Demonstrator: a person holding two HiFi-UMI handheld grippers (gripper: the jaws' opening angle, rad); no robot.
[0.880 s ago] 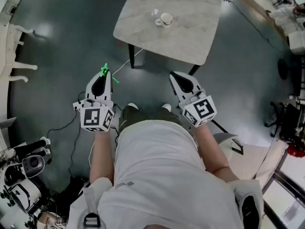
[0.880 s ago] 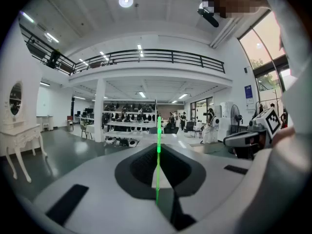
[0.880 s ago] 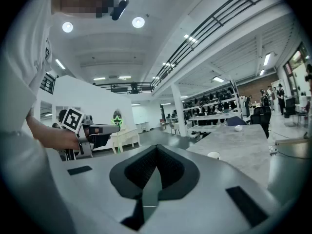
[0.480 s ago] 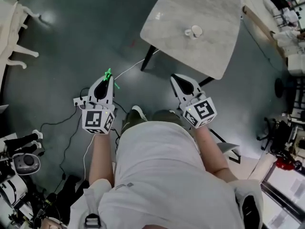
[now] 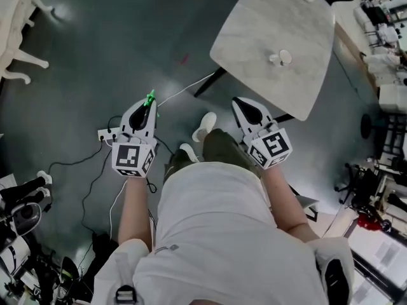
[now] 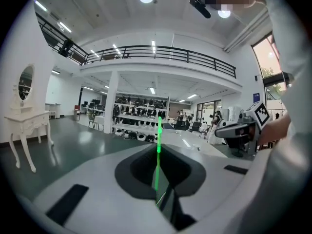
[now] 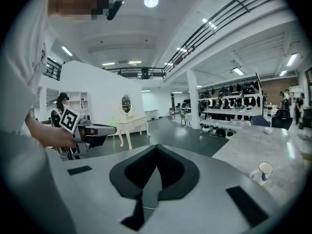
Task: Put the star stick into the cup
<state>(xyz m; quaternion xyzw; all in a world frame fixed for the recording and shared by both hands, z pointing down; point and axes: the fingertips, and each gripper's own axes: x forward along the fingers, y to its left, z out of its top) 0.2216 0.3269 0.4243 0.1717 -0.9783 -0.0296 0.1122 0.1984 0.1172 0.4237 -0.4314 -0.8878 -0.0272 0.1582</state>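
In the head view the white cup (image 5: pixel 280 58) stands on the grey marble table (image 5: pixel 254 37) ahead and to the right. My left gripper (image 5: pixel 148 105) is held over the floor, shut on the green star stick (image 5: pixel 150 96), which pokes out past its tips. The left gripper view has the stick (image 6: pixel 157 155) rising upright from between the closed jaws. My right gripper (image 5: pixel 240 101) is shut and empty, near the table's front edge. The right gripper view shows the cup (image 7: pixel 263 170) at lower right, with the left gripper (image 7: pixel 92 129) and star (image 7: pixel 113 123) to the left.
A power strip (image 5: pixel 103 133) and cables lie on the dark floor by my left gripper. A white vanity table (image 5: pixel 16 24) stands far left. Equipment (image 5: pixel 22 202) crowds the lower left, and desks (image 5: pixel 388 49) line the right. My shoe (image 5: pixel 205 124) is forward.
The table and cup have slid toward the right of the head view as the person walks. Both grippers keep their pose, and the stick stays in the left one.
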